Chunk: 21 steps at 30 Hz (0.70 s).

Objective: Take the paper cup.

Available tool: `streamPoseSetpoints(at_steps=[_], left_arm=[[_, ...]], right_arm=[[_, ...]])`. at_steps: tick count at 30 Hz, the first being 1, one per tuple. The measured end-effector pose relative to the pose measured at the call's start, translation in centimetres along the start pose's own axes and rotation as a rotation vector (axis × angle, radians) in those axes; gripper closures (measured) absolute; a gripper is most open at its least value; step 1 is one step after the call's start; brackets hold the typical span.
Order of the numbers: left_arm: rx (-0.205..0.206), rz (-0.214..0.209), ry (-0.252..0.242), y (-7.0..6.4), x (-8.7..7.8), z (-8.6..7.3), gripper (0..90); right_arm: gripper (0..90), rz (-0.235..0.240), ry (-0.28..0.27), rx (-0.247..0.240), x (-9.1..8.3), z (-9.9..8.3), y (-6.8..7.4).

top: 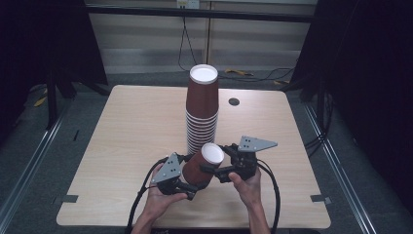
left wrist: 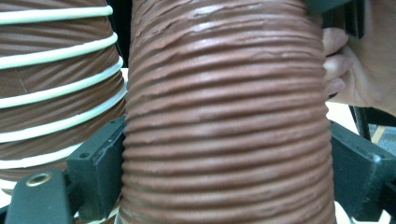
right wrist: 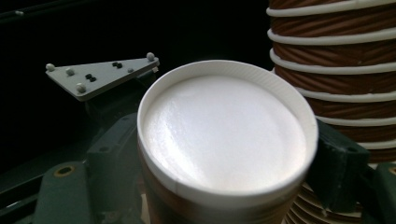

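I am gripping the loose cup [top: 203,165] with my left gripper [top: 191,184], jaws closed on its ribbed body, and my right gripper [top: 215,171], jaws pinching its base, tilted just near the stack [top: 201,109]. I should be squeezing gently, aligning it before sleeving.

cup [top: 203,164]: brown, ribbed paper, white base showing, tilted in my grip
place: just before the cup stack [top: 201,108]

cup [top: 203,165] before cup stack [top: 202,112], between two hand-held grippers
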<state>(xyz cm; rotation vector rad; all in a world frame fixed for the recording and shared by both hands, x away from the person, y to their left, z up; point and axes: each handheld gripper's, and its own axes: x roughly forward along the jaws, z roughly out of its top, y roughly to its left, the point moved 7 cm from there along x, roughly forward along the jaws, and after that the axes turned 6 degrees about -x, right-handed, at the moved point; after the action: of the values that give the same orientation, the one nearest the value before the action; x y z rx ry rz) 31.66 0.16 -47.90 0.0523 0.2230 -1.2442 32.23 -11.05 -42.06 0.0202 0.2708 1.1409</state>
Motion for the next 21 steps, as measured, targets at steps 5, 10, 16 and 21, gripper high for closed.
streamPoseSetpoints(at_steps=[5,10,16,21], left_arm=[[-0.004,-0.017,0.028,-0.1,0.0,-0.3,12.6],[-0.009,-0.023,0.044,-0.1,-0.2,-0.3,12.8],[-0.003,-0.007,0.078,0.2,-0.7,-0.4,12.8],[-0.017,0.001,0.1,0.7,-1.2,-0.5,13.0]], right_arm=[[16.2,-0.001,0.007,0.002,0.1,-0.1,0.0],[13.5,0.001,0.01,0.005,0.0,-0.2,0.1],[13.4,-0.002,0.016,0.002,-0.3,-0.2,0.0],[13.3,-0.01,0.017,-0.008,-0.8,-0.3,-0.1]])
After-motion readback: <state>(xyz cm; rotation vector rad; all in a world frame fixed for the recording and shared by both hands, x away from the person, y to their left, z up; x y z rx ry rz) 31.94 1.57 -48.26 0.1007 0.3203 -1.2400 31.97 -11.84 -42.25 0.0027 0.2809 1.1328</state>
